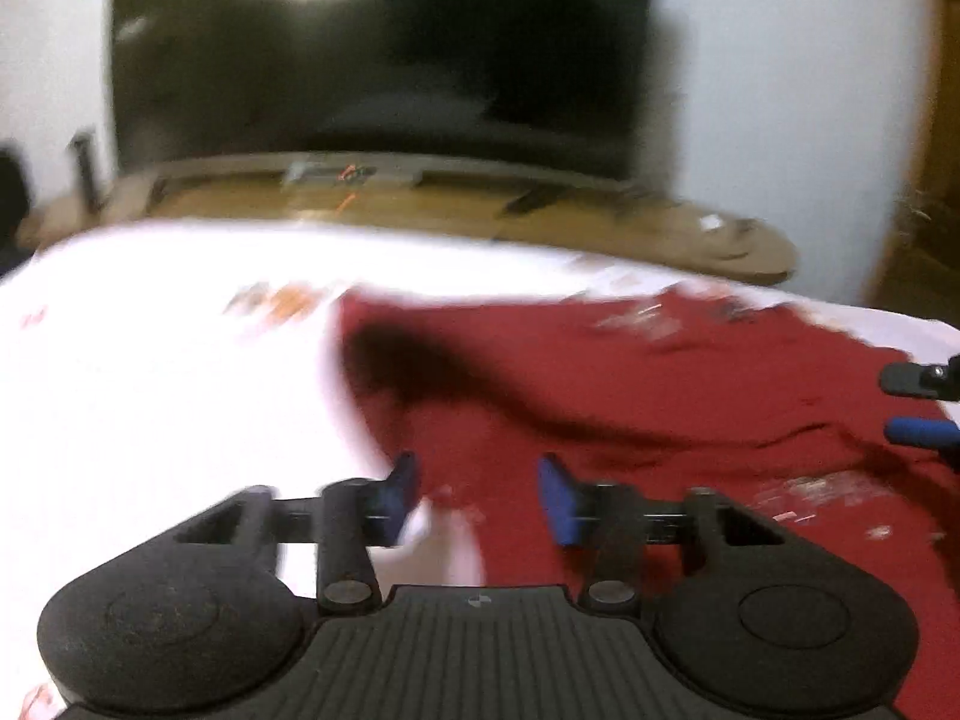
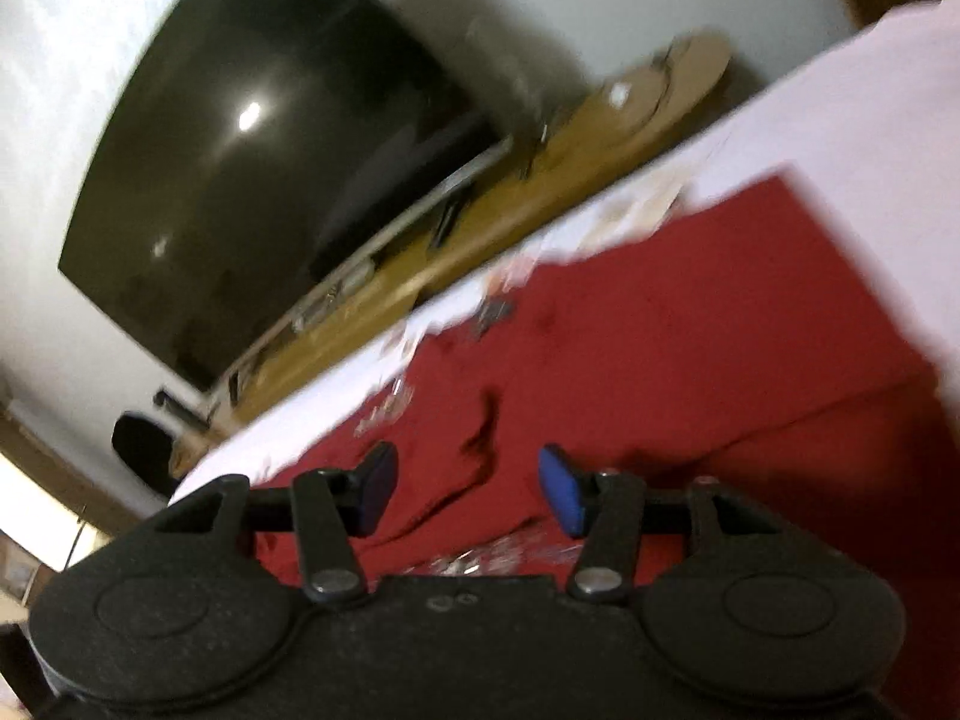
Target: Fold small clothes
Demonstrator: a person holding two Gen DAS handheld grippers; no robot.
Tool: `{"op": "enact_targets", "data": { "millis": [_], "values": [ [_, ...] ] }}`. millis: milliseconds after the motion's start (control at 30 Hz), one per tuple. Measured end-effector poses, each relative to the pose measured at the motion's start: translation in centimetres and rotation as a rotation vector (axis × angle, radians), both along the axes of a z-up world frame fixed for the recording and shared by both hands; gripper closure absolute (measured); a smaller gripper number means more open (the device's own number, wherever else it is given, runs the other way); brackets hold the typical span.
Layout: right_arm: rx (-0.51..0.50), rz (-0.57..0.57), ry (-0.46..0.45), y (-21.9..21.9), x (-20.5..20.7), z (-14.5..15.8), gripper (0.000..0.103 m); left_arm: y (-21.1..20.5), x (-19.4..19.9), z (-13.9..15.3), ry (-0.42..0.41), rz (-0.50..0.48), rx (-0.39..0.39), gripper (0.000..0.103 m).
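A dark red garment [image 1: 630, 384] lies spread on a white patterned sheet [image 1: 150, 396], with creases and a printed patch near its front. My left gripper [image 1: 477, 495] is open and empty, hovering over the garment's left edge. My right gripper [image 2: 468, 492] is open and empty above the same red garment [image 2: 660, 330], over a crease in it. The right gripper's fingertips [image 1: 918, 429] show at the right edge of the left wrist view. Both views are blurred by motion.
A large black television [image 1: 384, 48] stands on a wooden shelf [image 1: 420, 204] against a white wall beyond the sheet. The television also shows in the right wrist view [image 2: 270, 150], tilted. A dark round object [image 2: 141, 450] sits at the left.
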State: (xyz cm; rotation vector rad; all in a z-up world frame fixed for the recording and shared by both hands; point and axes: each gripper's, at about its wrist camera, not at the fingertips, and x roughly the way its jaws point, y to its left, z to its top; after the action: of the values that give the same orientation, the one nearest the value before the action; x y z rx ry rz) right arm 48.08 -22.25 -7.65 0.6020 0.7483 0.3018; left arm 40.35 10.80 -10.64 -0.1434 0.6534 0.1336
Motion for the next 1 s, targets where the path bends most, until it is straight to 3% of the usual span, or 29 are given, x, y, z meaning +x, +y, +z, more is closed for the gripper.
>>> {"op": "enact_targets", "data": {
  "millis": [100,267,367,400,433,533,667,800,933,1000],
  "values": [
    [0.046,0.025,0.056,2.4,1.9,-1.6,0.053,1.8,0.3,-1.6,0.041,0.012,-0.048,0.064],
    [0.055,-0.015,0.126,3.8,3.1,-3.0,0.072,3.2,1.5,-3.6,0.028,0.017,-0.202,0.064],
    [0.049,-0.033,0.138,3.8,3.6,-3.3,0.084,2.4,2.2,-4.5,0.027,-0.002,-0.155,0.064],
    [0.034,-0.038,0.140,3.7,3.5,-3.3,0.093,2.3,2.2,-4.5,0.028,-0.009,-0.147,0.064],
    [0.020,-0.038,0.136,3.7,3.4,-3.3,0.097,2.1,2.2,-4.2,0.030,-0.018,-0.139,0.073],
    [-0.051,-0.033,0.065,3.8,3.0,-2.3,0.097,2.3,2.6,-4.0,0.044,-0.050,-0.112,0.093],
    [-0.164,-0.030,-0.092,2.8,1.8,0.9,0.097,2.1,2.3,-3.3,0.045,-0.079,-0.070,0.097],
    [-0.272,-0.059,-0.191,-0.5,0.6,4.2,0.097,1.3,2.0,-3.0,0.046,-0.101,-0.012,0.097],
    [-0.363,-0.087,-0.210,-4.6,-0.7,5.1,0.098,0.7,1.9,-2.6,0.054,-0.117,0.024,0.098],
    [-0.376,-0.099,-0.151,-6.2,-0.8,3.7,0.098,0.3,2.0,-2.4,0.060,-0.121,0.038,0.099]
  ]
}}
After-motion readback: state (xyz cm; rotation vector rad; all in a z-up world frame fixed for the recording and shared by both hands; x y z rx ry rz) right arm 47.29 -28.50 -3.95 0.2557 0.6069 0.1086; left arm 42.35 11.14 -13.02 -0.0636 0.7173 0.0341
